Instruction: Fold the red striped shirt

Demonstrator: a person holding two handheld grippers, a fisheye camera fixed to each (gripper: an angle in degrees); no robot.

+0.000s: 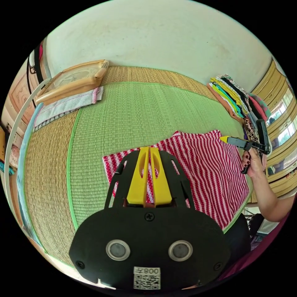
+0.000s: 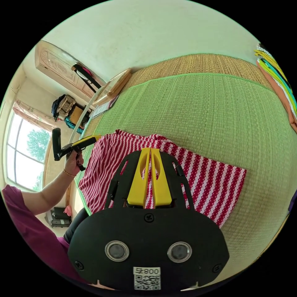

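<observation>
- Two grippers up over a green mat (image 1: 123, 117), both with yellow jaws pressed together, nothing between them.
- Left gripper (image 1: 149, 149): jaws closed and empty, tips above the shirt's near-left part in the left gripper view; also seen from the side in the right gripper view, held in a hand (image 2: 73, 163) at the shirt's far-left edge.
- Right gripper (image 2: 150, 149): jaws closed and empty, tips over the shirt's middle top edge in the right gripper view; in the left gripper view it sits at the shirt's right corner, held by the other hand (image 1: 253, 162).
- Shirt (image 1: 213, 173), red with white stripes, lies flat on the mat as a rough rectangle, near the mat's edge by the person.
- Stack of folded clothes (image 1: 235, 96) on the mat's far right, apart from the shirt.
- Wooden tray (image 1: 74, 79) on a folded cloth (image 1: 66, 105) at the far-left corner.
- Straw mat (image 1: 46, 173) lies under the green one.
</observation>
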